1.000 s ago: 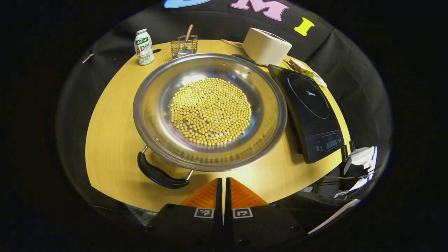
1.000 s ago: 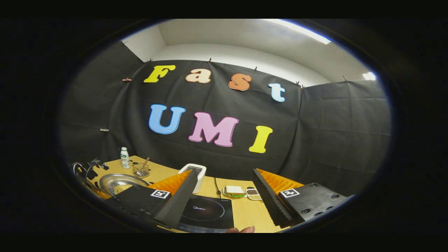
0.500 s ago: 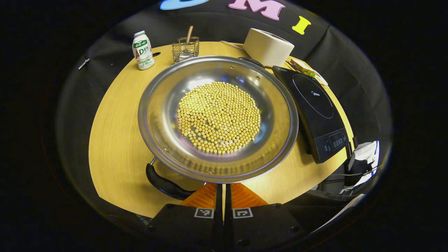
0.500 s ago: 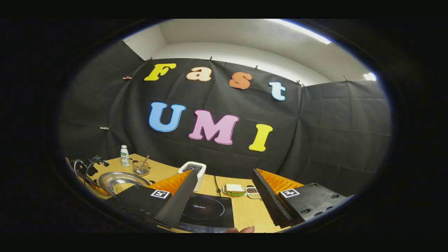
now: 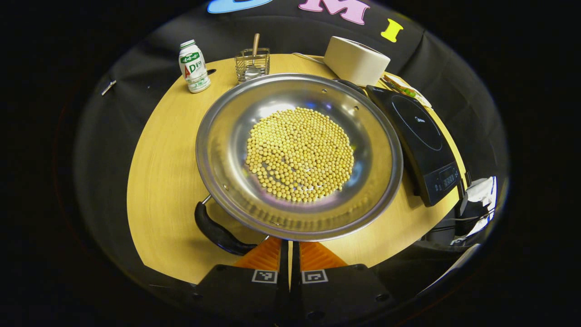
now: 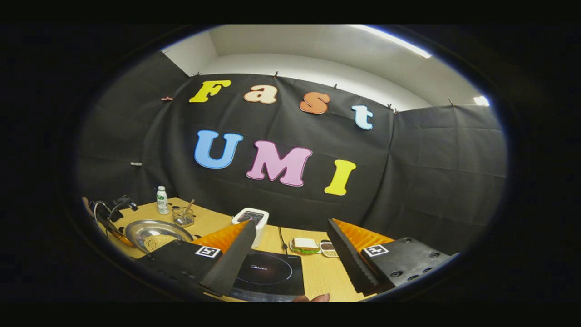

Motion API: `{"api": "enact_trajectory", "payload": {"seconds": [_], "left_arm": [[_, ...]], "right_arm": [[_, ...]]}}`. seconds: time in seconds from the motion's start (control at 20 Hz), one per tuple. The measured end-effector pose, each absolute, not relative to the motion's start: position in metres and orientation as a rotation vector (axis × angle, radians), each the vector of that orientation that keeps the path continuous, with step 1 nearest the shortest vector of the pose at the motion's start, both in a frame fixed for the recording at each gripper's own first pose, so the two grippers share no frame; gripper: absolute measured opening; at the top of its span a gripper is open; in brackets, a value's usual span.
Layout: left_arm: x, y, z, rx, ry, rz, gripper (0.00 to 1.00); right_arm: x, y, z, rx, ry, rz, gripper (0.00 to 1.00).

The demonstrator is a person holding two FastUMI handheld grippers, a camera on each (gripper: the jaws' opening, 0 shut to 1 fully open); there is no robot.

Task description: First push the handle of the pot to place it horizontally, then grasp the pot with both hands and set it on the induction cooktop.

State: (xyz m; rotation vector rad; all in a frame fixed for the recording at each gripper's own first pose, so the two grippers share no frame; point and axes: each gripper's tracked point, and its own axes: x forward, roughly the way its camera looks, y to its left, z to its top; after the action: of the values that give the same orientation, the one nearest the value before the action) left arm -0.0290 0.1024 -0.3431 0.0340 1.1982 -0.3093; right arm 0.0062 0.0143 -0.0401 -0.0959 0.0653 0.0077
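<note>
From where I sit, my left gripper (image 5: 289, 247) is pinched closed at the near rim of the pot (image 5: 299, 154) beside its handle (image 5: 218, 231), the induction cooktop (image 5: 424, 141) sits toward the bench's right edge, and my right gripper (image 6: 290, 254) is spread wide above it.

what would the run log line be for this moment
stage: handle push | left hand-held gripper: shut, beside near pot handle | right hand-held gripper: open above induction cooktop | pot: on table, holds beans
</note>
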Motion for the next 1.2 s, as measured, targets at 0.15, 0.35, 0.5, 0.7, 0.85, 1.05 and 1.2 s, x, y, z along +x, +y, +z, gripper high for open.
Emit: {"api": "enact_trajectory", "payload": {"seconds": [0.15, 0.35, 0.5, 0.7, 0.85, 1.05, 1.2], "left_arm": [[-0.021, 0.121, -0.347, 0.066, 1.205, -0.292, 0.05], [-0.007, 0.145, -0.352, 0.096, 1.206, -0.270, 0.05], [0.005, 0.166, -0.354, 0.137, 1.207, -0.245, 0.05], [0.032, 0.193, -0.356, 0.163, 1.200, -0.197, 0.05], [0.052, 0.203, -0.360, 0.176, 1.193, -0.173, 0.05], [0.082, 0.213, -0.363, 0.205, 1.189, -0.157, 0.05], [0.103, 0.217, -0.364, 0.224, 1.183, -0.144, 0.05]], "right_arm": [[0.008, 0.016, -0.041, -0.102, 0.069, 0.008, 0.98], [0.012, 0.021, -0.043, -0.113, 0.073, 0.012, 0.98], [0.015, 0.025, -0.048, -0.119, 0.084, 0.017, 0.98], [0.018, 0.027, -0.053, -0.126, 0.098, 0.019, 0.98], [0.021, 0.023, -0.057, -0.138, 0.107, 0.008, 0.96], [0.023, 0.017, -0.059, -0.143, 0.111, -0.009, 0.98], [0.024, 0.015, -0.065, -0.142, 0.121, -0.018, 0.98]]}}
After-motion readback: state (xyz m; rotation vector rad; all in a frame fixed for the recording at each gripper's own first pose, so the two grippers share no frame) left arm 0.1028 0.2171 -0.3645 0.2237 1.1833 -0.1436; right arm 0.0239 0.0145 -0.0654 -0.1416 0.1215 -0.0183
